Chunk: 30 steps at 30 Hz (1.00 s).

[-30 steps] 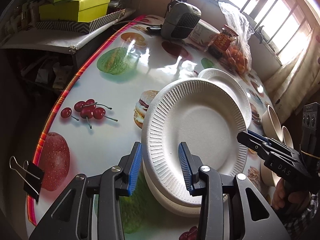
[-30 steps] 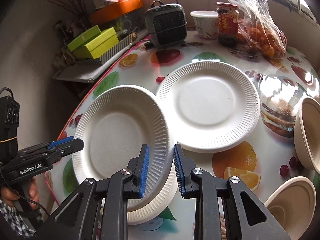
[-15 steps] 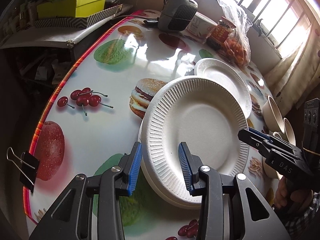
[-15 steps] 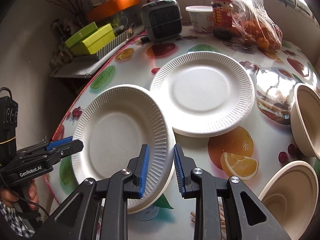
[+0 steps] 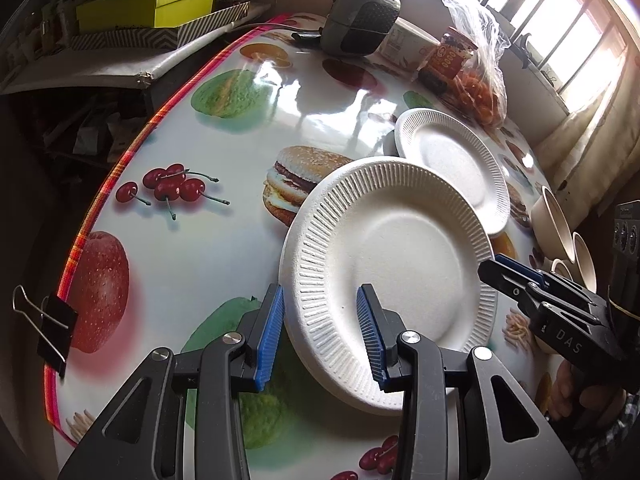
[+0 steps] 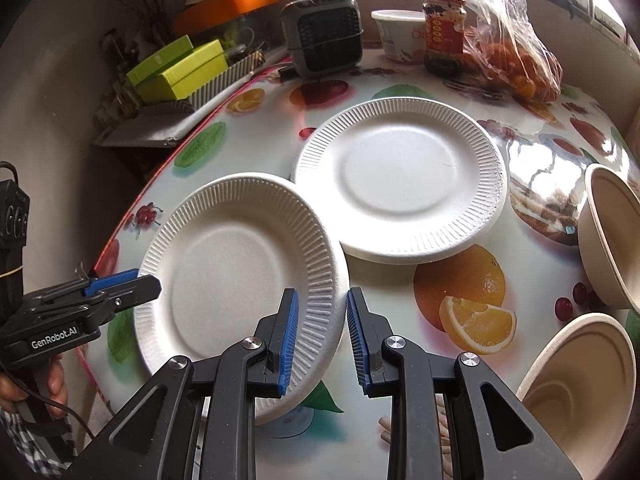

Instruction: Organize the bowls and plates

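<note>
Both tongs straddle the near plate; pad contact is unclear.

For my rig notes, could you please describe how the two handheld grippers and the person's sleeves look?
Both grippers, left and right, are black with ribbed blue pads. One body reads "GenRobot.AI", the other "DAS". A black cable trails from the left one. The sleeves are checked.

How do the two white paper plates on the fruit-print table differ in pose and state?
1. The near plate is tilted and off the table; the far plate lies flat on it.
2. The near plate's rim sits between the fingers of the left gripper and the right gripper; no gripper touches the far plate.

Both are round, white, empty and have fluted rims.
</note>
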Available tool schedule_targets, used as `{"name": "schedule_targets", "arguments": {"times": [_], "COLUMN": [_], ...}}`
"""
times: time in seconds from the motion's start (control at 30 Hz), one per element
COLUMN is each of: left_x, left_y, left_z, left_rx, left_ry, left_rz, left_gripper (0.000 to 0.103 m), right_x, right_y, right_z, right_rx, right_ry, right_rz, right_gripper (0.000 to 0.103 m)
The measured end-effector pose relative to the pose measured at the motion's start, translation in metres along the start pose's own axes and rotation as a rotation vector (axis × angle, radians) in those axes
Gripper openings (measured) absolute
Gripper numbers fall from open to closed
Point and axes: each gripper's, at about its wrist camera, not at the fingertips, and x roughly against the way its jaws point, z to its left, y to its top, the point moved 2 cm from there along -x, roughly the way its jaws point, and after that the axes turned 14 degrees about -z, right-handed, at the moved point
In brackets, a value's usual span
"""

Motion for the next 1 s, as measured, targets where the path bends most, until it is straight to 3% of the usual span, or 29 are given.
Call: {"name": "schedule_targets", "arguments": {"times": [1.0], "left_x": [-0.0021], "left_y": [-0.0032], "left_z": [-0.0003], "left_rx": [-0.015], "left_ry": [0.026], "left_rz": [0.009], "left_gripper": [0.039], "right_x": [-0.0006], "right_y": [0.0009], "right_z": [-0.0002], "right_rx": [0.002], "right_ry": [-0.006], "right_rz": [-0.001], "right_gripper": [0.025]}}
